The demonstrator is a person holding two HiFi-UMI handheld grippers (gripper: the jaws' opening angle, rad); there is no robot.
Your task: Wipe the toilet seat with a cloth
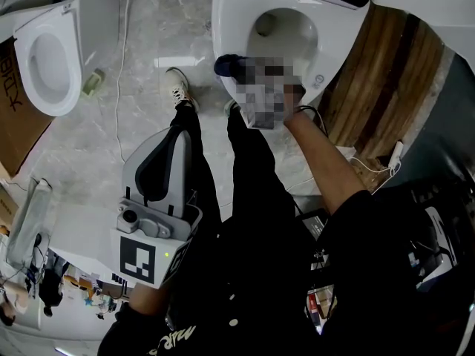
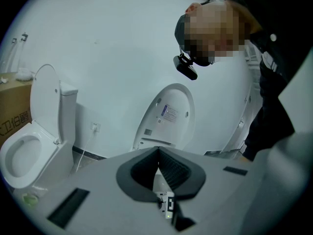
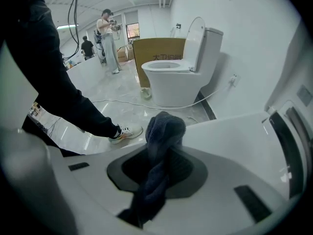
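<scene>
Right hand-held gripper [image 3: 164,153] pinches a dark blue terry cloth [image 3: 165,124] beside the white toilet seat [image 1: 226,32]; left hand-held gripper [image 2: 157,155], pressed together, hangs well apart.

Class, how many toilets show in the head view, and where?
2. One toilet is at top centre, with the cloth at its front rim; a second toilet is at upper left. Others may lie outside the frame.
</scene>
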